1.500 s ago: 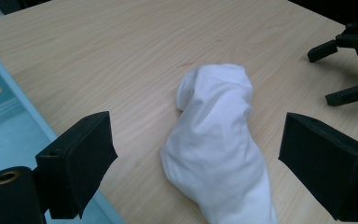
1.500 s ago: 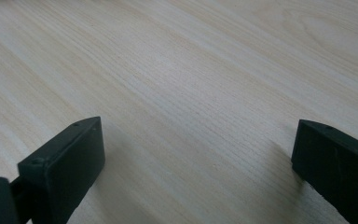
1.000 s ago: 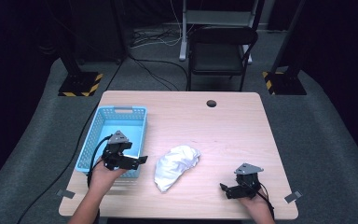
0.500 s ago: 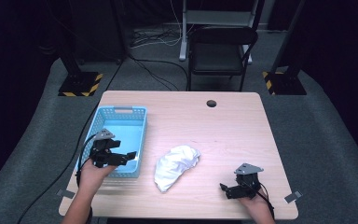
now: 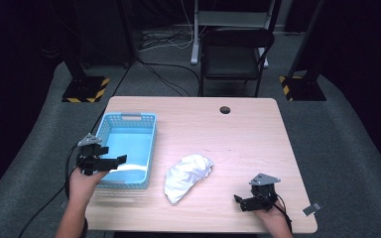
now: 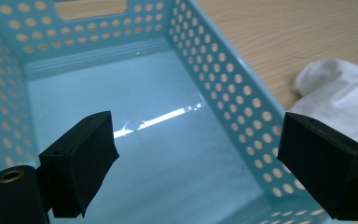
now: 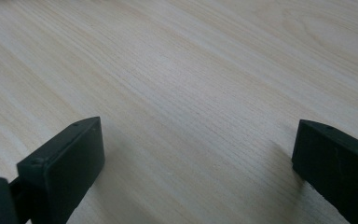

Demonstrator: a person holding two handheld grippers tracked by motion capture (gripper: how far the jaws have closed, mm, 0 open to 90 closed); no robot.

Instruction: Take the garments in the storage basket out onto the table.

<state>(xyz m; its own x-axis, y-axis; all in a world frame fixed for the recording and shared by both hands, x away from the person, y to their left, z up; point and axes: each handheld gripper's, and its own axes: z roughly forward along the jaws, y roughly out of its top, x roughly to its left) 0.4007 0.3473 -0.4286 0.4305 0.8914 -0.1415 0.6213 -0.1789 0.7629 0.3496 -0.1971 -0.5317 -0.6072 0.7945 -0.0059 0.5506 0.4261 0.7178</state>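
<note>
The left gripper [image 5: 110, 160] hung wide open and empty over the blue basket [image 6: 223, 88], whose long axis ran straight ahead of the jaws. The white cloth [image 6: 340, 100] lay past the right-hand jaw, outside the basket wall. The right gripper [image 5: 243, 202] gaped empty over bare table [image 7: 191, 93].

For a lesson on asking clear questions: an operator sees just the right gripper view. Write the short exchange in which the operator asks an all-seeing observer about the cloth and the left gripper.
Operator: Where is the cloth?
Observer: The cloth lies crumpled on the table, between the basket and the right gripper.
Operator: What is the left gripper doing?
Observer: The left gripper hovers over the basket's near end, jaws open.
</note>
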